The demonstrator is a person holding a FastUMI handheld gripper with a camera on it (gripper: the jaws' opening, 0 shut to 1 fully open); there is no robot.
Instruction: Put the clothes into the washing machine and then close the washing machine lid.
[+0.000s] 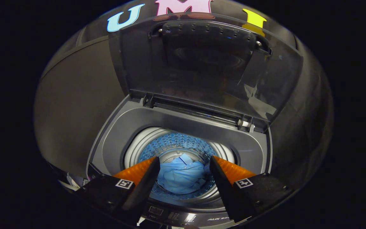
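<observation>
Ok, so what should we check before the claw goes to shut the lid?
1. Shirt in the drum: ok. The blue shirt lies at the bottom of the drum.
2. Claw let go: ok. The claw is open, its fingers apart above the shirt and pressing on nothing.
3. Nothing hanging over the drum's rim: ok from this view.
4. Lid ready to close: not ok yet. The lid stands open, upright behind the drum.
5. Hinge free: ok as far as it shows. Nothing sits on the hinge.
6. More clothes waiting outside the washing machine: cannot tell.
</observation>
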